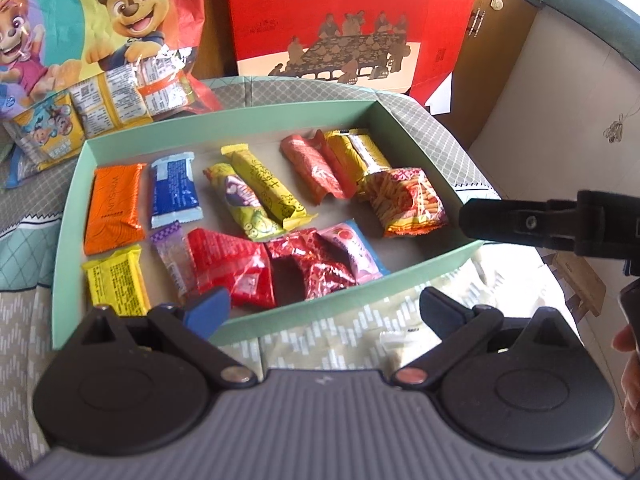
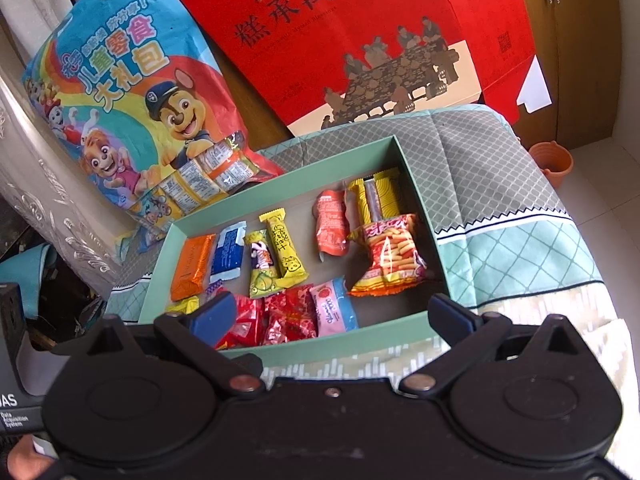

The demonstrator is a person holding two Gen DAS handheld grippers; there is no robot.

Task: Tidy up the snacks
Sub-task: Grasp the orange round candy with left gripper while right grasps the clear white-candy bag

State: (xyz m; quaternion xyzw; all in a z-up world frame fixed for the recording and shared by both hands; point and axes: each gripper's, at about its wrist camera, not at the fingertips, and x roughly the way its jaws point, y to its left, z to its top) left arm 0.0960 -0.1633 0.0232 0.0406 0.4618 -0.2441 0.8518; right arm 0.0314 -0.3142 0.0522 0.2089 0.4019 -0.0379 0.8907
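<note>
The shallow pale-green cardboard box (image 1: 224, 326) lies on a quilted bed cover (image 2: 500, 184), holding the wrapped snack packets, among them an orange foil bar (image 1: 113, 208) at far left. Both the left tongs (image 1: 324, 308) and right tongs (image 2: 332, 314) hang spread and empty over the box's near rim. Behind it leans a cartoon-dog snack bag (image 2: 132, 92) and a red paper gift bag (image 2: 360, 32).

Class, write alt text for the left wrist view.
A shallow green box on a patterned cloth holds assorted wrapped snacks, including an orange packet. The left tongs hang open at its near edge, empty. A red gift bag stands behind.

Glossy foil snack packets (image 1: 114, 208), matt cardboard tray (image 1: 416, 136)
</note>
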